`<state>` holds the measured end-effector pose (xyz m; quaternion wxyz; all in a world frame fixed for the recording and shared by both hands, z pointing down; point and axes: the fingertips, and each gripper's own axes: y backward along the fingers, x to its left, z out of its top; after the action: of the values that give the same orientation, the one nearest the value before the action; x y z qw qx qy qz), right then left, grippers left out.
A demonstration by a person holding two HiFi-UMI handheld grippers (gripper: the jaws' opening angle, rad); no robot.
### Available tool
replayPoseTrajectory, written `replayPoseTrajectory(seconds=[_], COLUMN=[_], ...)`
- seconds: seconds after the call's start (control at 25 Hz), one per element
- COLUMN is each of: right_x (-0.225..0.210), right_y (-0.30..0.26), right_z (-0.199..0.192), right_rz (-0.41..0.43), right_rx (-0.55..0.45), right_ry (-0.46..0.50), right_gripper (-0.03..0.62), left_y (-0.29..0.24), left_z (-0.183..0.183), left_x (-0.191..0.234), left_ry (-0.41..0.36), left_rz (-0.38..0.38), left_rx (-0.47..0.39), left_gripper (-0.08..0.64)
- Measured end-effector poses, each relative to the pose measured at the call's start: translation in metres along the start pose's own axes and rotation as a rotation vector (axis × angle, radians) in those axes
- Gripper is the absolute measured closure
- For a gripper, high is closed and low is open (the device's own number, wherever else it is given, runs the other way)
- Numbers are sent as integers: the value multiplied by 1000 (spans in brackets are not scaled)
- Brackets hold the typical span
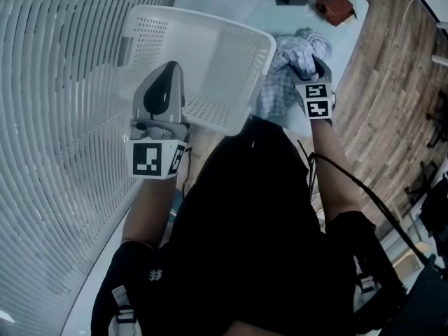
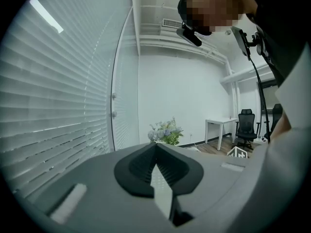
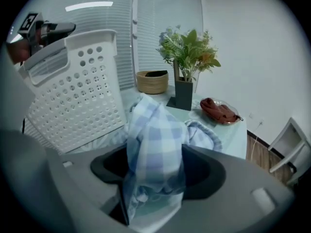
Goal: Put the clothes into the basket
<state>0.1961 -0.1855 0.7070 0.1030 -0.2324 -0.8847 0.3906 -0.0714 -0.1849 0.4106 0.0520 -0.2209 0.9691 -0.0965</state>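
Beside the tilted basket (image 1: 210,54), pinched at its rim by the left tongs (image 2: 158,171), the right tongs (image 3: 154,174) are closing loosely round checked clothes (image 1: 283,82), which may slip free.

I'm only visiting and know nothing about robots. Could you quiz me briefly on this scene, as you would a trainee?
1. True or false: the blue checked cloth is already inside the white laundry basket.
2. What stands between the right gripper's jaws? A) nothing B) the checked cloth C) a plant pot
3. What is the left gripper clamped on?
Key: 1 false, it lies outside, on the table. 2 B; the jaws are closing round it, not yet pressing. 3 the basket's rim.
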Motion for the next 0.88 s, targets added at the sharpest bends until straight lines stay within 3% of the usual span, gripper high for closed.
replayPoseTrajectory(seconds=[0.36, 0.88], right_x=[-15, -6], right_y=[20, 83], right_z=[9, 55], right_rz=[77, 82], right_rx=[-45, -144], right_ry=[-233, -266], right_gripper=[479, 499], left_y=[4, 17], left_z=[13, 25], left_x=[8, 33], left_ry=[18, 72], left_rz=[0, 38], left_rx=[-31, -82], left_gripper=[554, 554])
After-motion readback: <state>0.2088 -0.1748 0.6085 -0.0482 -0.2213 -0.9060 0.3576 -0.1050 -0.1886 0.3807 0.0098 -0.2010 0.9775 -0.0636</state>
